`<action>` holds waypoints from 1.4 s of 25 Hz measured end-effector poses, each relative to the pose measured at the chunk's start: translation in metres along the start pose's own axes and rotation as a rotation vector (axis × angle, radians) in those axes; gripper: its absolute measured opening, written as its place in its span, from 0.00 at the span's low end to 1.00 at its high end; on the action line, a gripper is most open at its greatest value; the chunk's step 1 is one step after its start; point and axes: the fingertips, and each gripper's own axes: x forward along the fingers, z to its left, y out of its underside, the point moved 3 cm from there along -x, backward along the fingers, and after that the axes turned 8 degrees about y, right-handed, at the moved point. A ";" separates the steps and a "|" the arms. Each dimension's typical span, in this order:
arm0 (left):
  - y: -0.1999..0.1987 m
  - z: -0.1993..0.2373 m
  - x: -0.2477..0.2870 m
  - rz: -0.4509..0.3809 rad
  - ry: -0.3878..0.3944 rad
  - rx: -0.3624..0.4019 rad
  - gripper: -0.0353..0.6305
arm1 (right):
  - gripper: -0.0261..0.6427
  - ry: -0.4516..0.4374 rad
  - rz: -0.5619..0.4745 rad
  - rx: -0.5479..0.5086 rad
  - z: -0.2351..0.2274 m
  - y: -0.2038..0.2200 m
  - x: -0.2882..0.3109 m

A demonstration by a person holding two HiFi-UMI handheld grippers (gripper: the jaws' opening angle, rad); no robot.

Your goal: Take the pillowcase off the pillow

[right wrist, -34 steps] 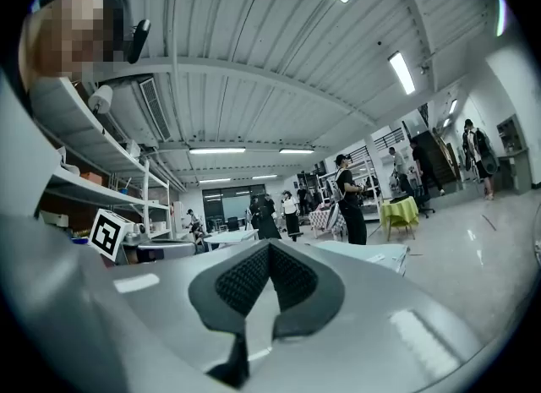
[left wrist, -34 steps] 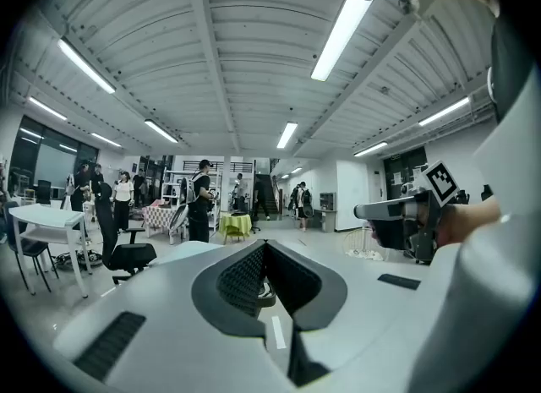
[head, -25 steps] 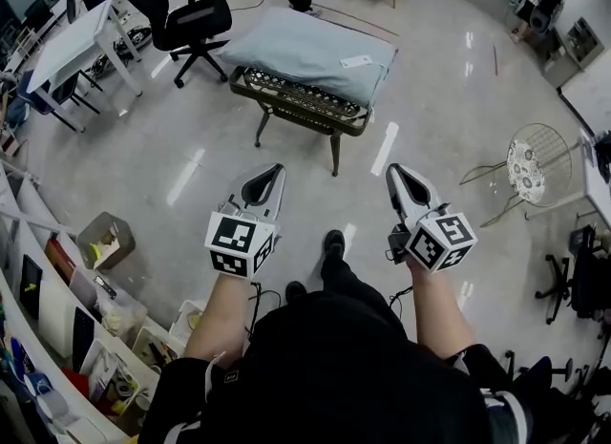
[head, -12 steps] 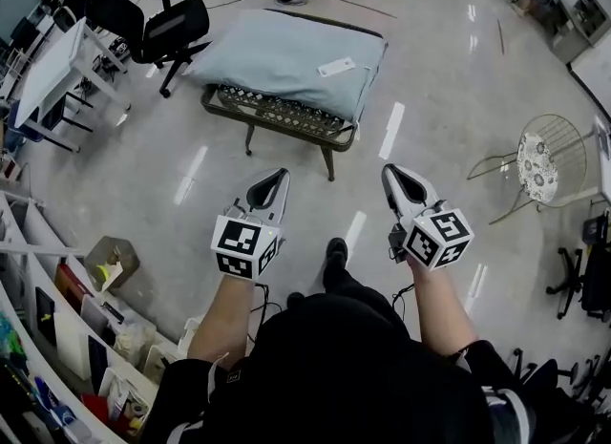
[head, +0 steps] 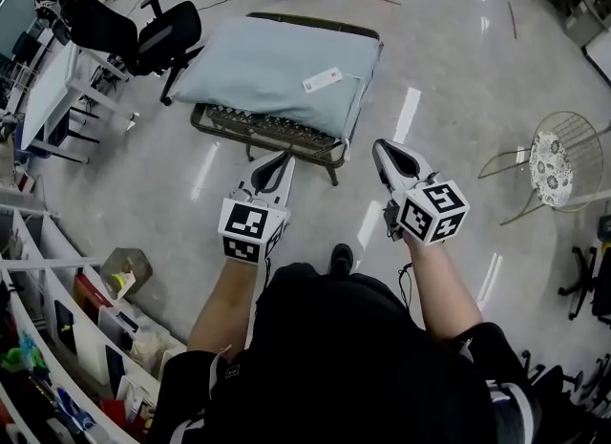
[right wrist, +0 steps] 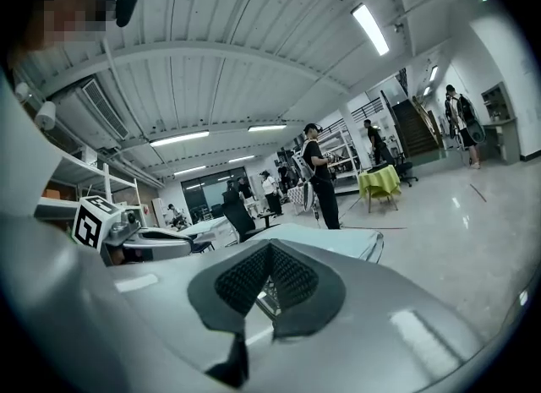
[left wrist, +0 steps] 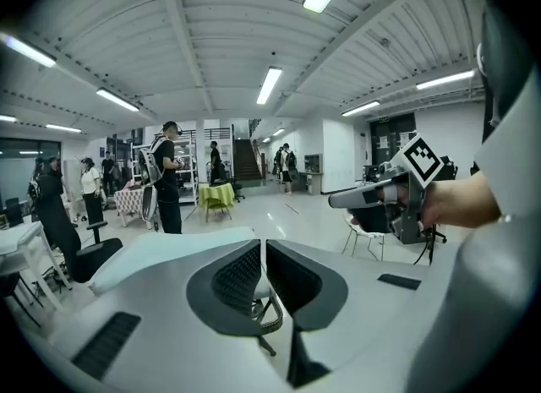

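A soft, pale-blue pillowcase still sheathed the plump pillow across the woven wicker tabletop. Only the gripper views showed the ribbed ceiling's strip lights. Left tongs and right tongs were pressed together, empty, near the tabletop's near edge

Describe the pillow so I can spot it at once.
On the glossy grey floor, right of the black office chair, stands a low woven bench. The pillow covers its top: large, pale blue, with a white tag near one edge.
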 end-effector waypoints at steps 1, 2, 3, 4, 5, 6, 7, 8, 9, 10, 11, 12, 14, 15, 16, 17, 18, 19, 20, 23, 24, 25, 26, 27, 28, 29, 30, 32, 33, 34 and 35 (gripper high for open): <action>0.000 0.003 0.006 0.006 -0.003 -0.005 0.06 | 0.06 0.000 0.001 0.007 -0.003 -0.001 0.005; 0.001 0.006 0.013 0.013 -0.003 -0.011 0.09 | 0.06 0.000 0.005 0.010 -0.007 -0.001 0.010; 0.002 0.009 0.019 0.021 0.001 -0.017 0.12 | 0.05 0.002 0.012 0.011 -0.010 0.000 0.015; 0.003 0.013 0.026 0.029 0.009 -0.023 0.14 | 0.05 0.005 0.021 0.011 -0.013 0.001 0.020; 0.006 0.018 0.032 0.038 0.018 -0.029 0.17 | 0.06 0.011 0.030 0.011 -0.017 0.003 0.026; 0.009 0.023 0.039 0.046 0.025 -0.033 0.19 | 0.05 0.020 0.040 0.011 -0.021 0.005 0.031; 0.012 0.029 0.047 0.055 0.030 -0.036 0.20 | 0.06 0.031 0.050 0.010 -0.026 0.008 0.038; 0.016 0.037 0.056 0.065 0.034 -0.038 0.21 | 0.06 0.044 0.062 0.010 -0.032 0.011 0.044; 0.021 0.044 0.064 0.078 0.038 -0.039 0.22 | 0.06 0.059 0.074 0.010 -0.038 0.014 0.051; 0.025 0.052 0.073 0.093 0.045 -0.038 0.23 | 0.06 0.076 0.088 0.010 -0.045 0.017 0.058; 0.030 0.061 0.082 0.111 0.054 -0.035 0.24 | 0.06 0.094 0.103 0.009 -0.051 0.021 0.065; 0.034 0.069 0.091 0.130 0.065 -0.028 0.25 | 0.05 0.115 0.120 0.009 -0.057 0.025 0.073; 0.042 0.089 0.110 0.167 0.090 -0.009 0.26 | 0.06 0.160 0.162 0.006 -0.071 0.035 0.092; 0.046 0.098 0.120 0.183 0.105 -0.003 0.27 | 0.06 0.184 0.187 0.005 -0.078 0.041 0.102; 0.050 0.109 0.130 0.198 0.122 0.002 0.28 | 0.06 0.207 0.212 0.004 -0.084 0.048 0.113; 0.054 0.120 0.141 0.211 0.139 0.007 0.28 | 0.06 0.227 0.236 0.002 -0.090 0.053 0.124; 0.058 0.131 0.152 0.224 0.157 0.013 0.28 | 0.06 0.245 0.257 0.002 -0.094 0.059 0.135; 0.064 0.141 0.162 0.240 0.177 0.018 0.28 | 0.06 0.262 0.277 0.003 -0.097 0.063 0.145; 0.069 0.149 0.172 0.262 0.199 0.021 0.28 | 0.06 0.281 0.295 0.006 -0.100 0.067 0.154; 0.086 0.162 0.199 0.331 0.278 0.031 0.29 | 0.06 0.340 0.343 0.008 -0.106 0.079 0.171; 0.092 0.164 0.207 0.351 0.304 0.044 0.30 | 0.06 0.356 0.361 0.000 -0.108 0.085 0.176; 0.097 0.166 0.214 0.373 0.327 0.060 0.31 | 0.06 0.370 0.383 -0.011 -0.109 0.092 0.180; 0.104 0.166 0.220 0.398 0.349 0.079 0.32 | 0.06 0.381 0.410 -0.022 -0.111 0.100 0.183; 0.110 0.166 0.224 0.424 0.369 0.099 0.32 | 0.06 0.392 0.437 -0.031 -0.113 0.109 0.184; 0.117 0.166 0.227 0.451 0.385 0.120 0.33 | 0.06 0.401 0.463 -0.038 -0.115 0.116 0.184; 0.123 0.166 0.230 0.475 0.394 0.143 0.33 | 0.06 0.406 0.487 -0.048 -0.118 0.123 0.184; 0.129 0.166 0.233 0.499 0.397 0.171 0.33 | 0.06 0.408 0.507 -0.060 -0.122 0.128 0.185; 0.139 0.167 0.239 0.541 0.387 0.241 0.33 | 0.06 0.401 0.543 -0.086 -0.131 0.139 0.186; 0.143 0.168 0.243 0.555 0.372 0.279 0.33 | 0.06 0.393 0.564 -0.096 -0.135 0.145 0.186; 0.148 0.170 0.246 0.566 0.352 0.314 0.33 | 0.07 0.379 0.589 -0.104 -0.138 0.152 0.186; 0.152 0.171 0.250 0.577 0.331 0.344 0.33 | 0.18 0.361 0.616 -0.110 -0.141 0.160 0.187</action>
